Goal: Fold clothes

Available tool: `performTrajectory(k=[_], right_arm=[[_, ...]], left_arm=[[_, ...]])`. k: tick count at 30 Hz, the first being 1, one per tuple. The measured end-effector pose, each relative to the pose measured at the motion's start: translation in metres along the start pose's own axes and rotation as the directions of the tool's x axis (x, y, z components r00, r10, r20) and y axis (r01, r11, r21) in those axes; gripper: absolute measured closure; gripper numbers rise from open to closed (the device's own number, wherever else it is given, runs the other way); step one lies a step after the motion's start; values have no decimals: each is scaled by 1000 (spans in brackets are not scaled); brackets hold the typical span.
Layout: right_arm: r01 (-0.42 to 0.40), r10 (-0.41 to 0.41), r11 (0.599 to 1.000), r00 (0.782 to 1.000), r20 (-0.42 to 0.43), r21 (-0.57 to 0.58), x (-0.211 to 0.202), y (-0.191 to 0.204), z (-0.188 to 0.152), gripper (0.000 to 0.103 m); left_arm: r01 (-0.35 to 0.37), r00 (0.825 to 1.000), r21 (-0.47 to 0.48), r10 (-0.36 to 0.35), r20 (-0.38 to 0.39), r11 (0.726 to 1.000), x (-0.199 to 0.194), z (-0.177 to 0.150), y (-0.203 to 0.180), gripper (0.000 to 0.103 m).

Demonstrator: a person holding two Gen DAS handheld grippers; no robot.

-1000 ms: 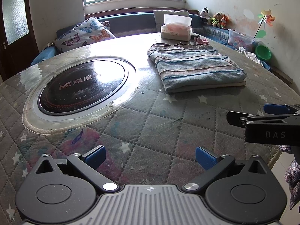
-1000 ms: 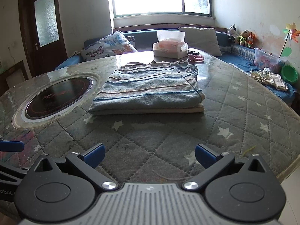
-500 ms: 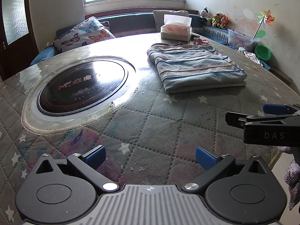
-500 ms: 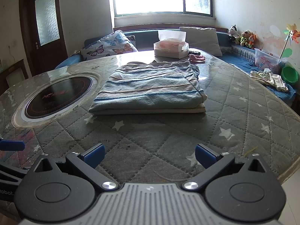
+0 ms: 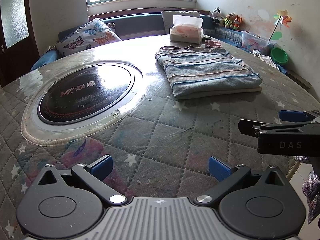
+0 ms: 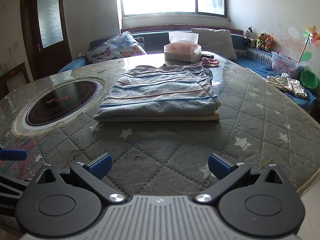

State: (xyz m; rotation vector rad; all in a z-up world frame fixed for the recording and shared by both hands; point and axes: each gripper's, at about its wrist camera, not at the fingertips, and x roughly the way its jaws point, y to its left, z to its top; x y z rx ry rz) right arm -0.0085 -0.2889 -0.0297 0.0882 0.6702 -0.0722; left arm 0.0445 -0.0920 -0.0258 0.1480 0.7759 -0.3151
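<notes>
We see a soft, ribbed knit folded sweater on the table, whose quilted cloth lies under glossy clear film; the induction cooktop is mirror-smooth black glass; the tissue box looks papery.

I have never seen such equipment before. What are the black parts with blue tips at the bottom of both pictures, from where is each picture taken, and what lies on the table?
There is no robot here. A person holds one two-finger tool in each hand, and a wide-angle camera on each tool looks forward along its fingers. One picture comes from the left tool, the other from the right tool. The blue tips are the finger pads. Both tools are open and hold nothing.

On the quilted table cover lies a striped garment, already folded, on top of a folded cream-coloured piece. To its left is a round induction cooktop set into the table. Behind the garment stand a tissue box and a small pink item.

The dark arm at the right edge of the left picture is the right tool, seen from the side.
</notes>
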Motion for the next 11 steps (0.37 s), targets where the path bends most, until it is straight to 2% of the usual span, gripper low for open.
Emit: performTrajectory(k=[11], right_arm=[[1, -1, 1000, 1000, 0, -7, 6, 2, 5, 0]], left_arm=[[-6, 1000, 9, 6, 11, 1000, 4, 7, 3, 0]])
